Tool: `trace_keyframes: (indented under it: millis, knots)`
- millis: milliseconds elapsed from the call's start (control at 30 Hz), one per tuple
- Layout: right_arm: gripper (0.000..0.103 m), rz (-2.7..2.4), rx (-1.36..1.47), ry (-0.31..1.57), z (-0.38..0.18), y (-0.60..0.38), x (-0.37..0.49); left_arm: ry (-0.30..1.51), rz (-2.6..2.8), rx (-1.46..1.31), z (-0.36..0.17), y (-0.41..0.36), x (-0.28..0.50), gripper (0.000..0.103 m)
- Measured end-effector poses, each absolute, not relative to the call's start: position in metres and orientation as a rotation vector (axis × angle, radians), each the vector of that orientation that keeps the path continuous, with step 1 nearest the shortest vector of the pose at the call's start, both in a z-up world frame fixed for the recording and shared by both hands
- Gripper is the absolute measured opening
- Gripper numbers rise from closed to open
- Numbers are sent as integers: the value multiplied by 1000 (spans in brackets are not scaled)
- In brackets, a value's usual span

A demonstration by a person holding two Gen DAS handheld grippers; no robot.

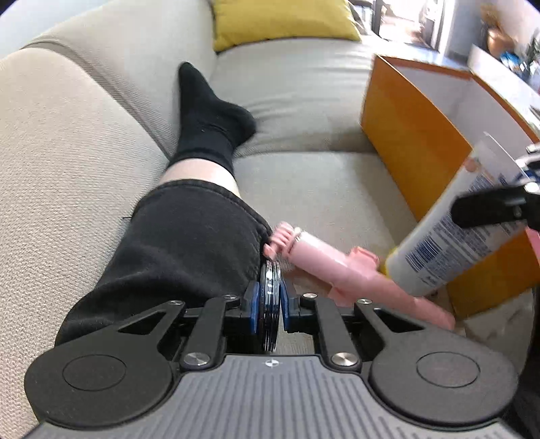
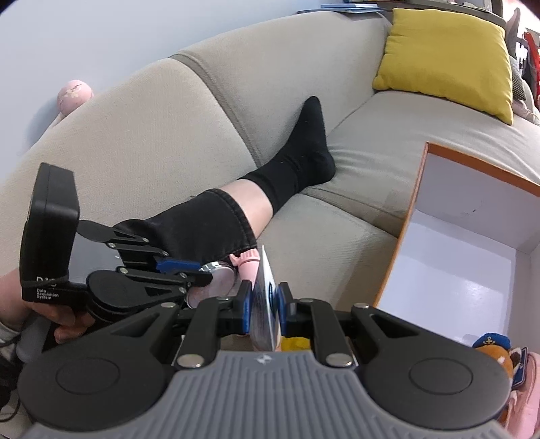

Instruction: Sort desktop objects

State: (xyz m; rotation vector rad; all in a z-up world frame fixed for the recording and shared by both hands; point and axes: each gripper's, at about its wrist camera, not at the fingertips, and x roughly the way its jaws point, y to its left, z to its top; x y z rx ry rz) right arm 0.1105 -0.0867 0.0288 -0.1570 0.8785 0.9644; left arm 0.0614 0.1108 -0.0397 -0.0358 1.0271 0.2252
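Blue pads of the left gripper (image 1: 270,302) are pressing on a round metal disc (image 1: 270,297) held edge-on between them, so the jaws are standing nearly closed on it; in the right wrist view the same disc (image 2: 216,278) is showing a flat, pale face with a shiny rim. No earlier view is given, so only this grip is described. Just beyond the disc, a pink brush-like tool (image 1: 324,263) is lying on the seat, its bristled end touching the black trouser leg (image 1: 189,243) of a person. To its right, a white tube (image 1: 452,233) with a yellow cap is hanging tilted, cap lowermost, gripped near its flat end by the right gripper (image 2: 265,304); those jaws are likewise standing narrowly apart, clamped on the tube's flat end (image 2: 265,297). A hand (image 2: 64,320) is holding the left gripper's handle at the lower left of the right wrist view. Behind the tube, an orange box (image 1: 415,141) with a white inside is sitting open on the beige sofa (image 1: 303,179); in the right wrist view its floor (image 2: 449,293) is appearing bare where visible, and a small plush toy (image 2: 496,354) is lying near its closest corner. Farther off, a black sock (image 1: 209,118) is resting against the backrest, and a yellow cushion (image 1: 283,20) is leaning at the far end.
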Motion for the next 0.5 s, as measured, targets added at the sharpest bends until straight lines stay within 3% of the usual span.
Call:
trace_keyframes:
  millis: [200, 500]
  knots:
    - [16, 947, -123, 892, 26, -89, 117, 1020, 239, 73, -50, 100, 69, 16]
    - [16, 961, -42, 839, 48, -109, 116, 1019, 245, -1, -52, 102, 62, 15]
